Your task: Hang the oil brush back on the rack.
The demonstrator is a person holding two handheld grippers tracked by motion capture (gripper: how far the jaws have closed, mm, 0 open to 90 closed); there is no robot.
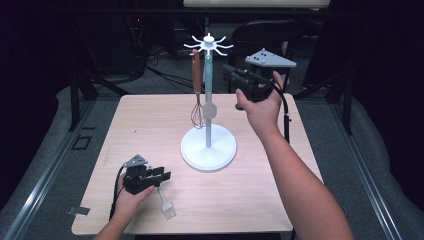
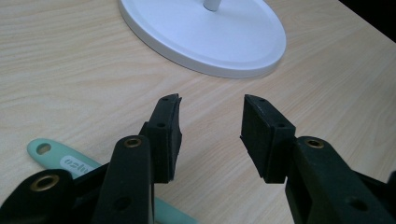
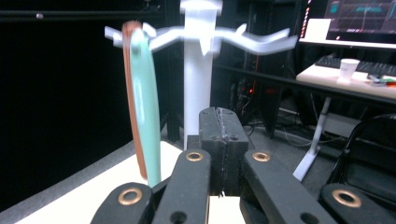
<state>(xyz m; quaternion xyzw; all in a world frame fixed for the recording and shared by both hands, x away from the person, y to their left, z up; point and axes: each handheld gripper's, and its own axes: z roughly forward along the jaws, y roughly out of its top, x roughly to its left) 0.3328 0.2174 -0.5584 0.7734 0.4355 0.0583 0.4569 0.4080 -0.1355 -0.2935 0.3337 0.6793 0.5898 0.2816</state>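
A white utensil stand (image 1: 208, 147) rises from a round base at the table's middle, with hooks (image 1: 208, 45) at its top. From the hooks hang a brown-handled whisk (image 1: 197, 90) and a mint green utensil (image 1: 208, 85). My right gripper (image 1: 227, 68) is held high just right of the hooks, jaws shut with nothing between them. Its own view has the shut gripper (image 3: 223, 126) before the stand's pole (image 3: 196, 79), beside the mint handle (image 3: 144, 107). My left gripper (image 1: 162, 176) rests low at the front left, open, over a mint-handled brush (image 1: 165, 202). The left gripper (image 2: 210, 135) has bare wood between its pads, and the brush handle (image 2: 60, 161) lies under its left jaw.
The stand's base (image 2: 205, 32) lies just ahead of the left gripper. A wooden table (image 1: 150, 115) carries everything. Behind it stands a black chair (image 1: 265, 35). In the right gripper view a desk with a monitor (image 3: 355, 18) and a cup (image 3: 348, 70) sits farther off.
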